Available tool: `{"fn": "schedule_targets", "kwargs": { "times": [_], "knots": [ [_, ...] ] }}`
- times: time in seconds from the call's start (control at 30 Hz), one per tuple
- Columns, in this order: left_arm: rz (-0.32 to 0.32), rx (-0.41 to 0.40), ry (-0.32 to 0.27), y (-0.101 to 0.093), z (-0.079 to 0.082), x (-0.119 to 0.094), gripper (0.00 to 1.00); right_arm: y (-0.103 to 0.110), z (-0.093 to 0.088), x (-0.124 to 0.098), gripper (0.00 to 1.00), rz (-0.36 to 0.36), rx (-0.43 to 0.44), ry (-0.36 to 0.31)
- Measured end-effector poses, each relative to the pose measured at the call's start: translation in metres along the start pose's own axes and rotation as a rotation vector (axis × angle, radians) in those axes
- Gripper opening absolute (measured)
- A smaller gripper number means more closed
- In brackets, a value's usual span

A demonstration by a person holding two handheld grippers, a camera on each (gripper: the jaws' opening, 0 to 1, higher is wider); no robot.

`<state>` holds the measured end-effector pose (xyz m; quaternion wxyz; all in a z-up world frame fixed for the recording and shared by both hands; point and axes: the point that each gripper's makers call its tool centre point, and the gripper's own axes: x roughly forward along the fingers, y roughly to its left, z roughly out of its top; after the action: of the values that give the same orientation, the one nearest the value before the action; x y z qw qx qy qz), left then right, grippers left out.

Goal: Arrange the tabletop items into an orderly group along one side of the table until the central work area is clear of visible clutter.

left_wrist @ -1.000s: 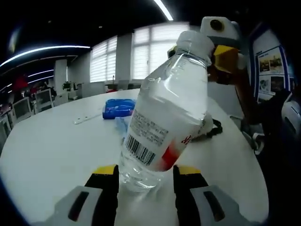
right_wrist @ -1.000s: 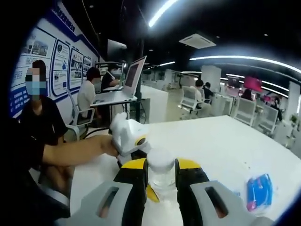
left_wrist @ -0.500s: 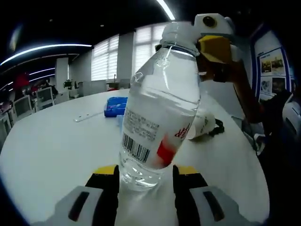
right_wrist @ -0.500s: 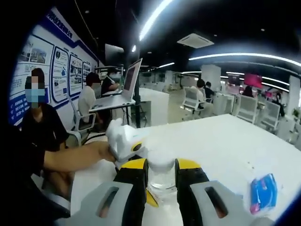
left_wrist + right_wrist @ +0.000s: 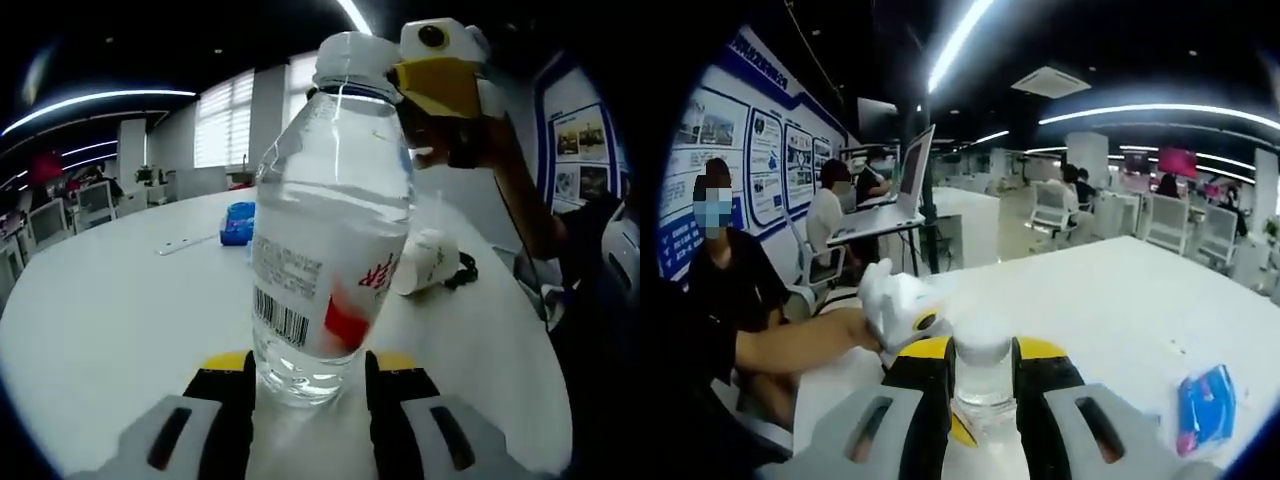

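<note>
Both grippers are gripping the water bottle (image 5: pixel 330 220), the left gripper (image 5: pixel 305 375) at its base, the right gripper (image 5: pixel 983 365) at its cap, probably standing it upright on the counter (image 5: pixel 120 300) before release.

An open-plan office with a dark ceiling (image 5: pixel 840 60) crossed by long white light strips (image 5: pixel 958 40); a curved strip (image 5: pixel 100 100) arcs overhead in the left gripper view. A square air-conditioning vent (image 5: pixel 1048 80) sits in the ceiling. Tall windows with pale blinds (image 5: pixel 225 125) line the far wall, split by a white column (image 5: pixel 266 115). A wall with blue-framed posters (image 5: pixel 765 150) runs along one side. People sit at a desk with an open laptop (image 5: pixel 915 170) on a stand. White office chairs (image 5: pixel 1165 235) and desks stand beyond the far edge of the broad white tabletop (image 5: pixel 100 300). A red sign (image 5: pixel 1178 162) hangs in the distance.
</note>
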<state>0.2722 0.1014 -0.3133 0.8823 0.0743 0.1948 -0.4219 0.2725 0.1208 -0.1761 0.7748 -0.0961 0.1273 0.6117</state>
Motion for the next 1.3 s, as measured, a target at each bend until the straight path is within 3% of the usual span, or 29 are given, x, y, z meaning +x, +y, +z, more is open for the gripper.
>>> {"fn": "schedule_targets", "kwargs": {
  "times": [0.6, 0.97, 1.13, 1.3],
  "knots": [
    [0.007, 0.001, -0.002, 0.007, 0.003, 0.000, 0.40, -0.009, 0.001, 0.004, 0.20, 0.036, 0.079, -0.044],
    [0.008, 0.004, -0.010, 0.013, 0.006, -0.002, 0.40, -0.008, 0.000, 0.004, 0.21, 0.028, 0.026, -0.038],
    [0.006, 0.011, -0.019, 0.021, 0.012, -0.003, 0.42, -0.014, 0.001, 0.003, 0.29, -0.008, 0.018, -0.036],
    [0.006, 0.018, -0.016, 0.018, 0.012, -0.003, 0.45, -0.014, 0.002, 0.002, 0.30, -0.003, 0.016, -0.045]
  ]
}}
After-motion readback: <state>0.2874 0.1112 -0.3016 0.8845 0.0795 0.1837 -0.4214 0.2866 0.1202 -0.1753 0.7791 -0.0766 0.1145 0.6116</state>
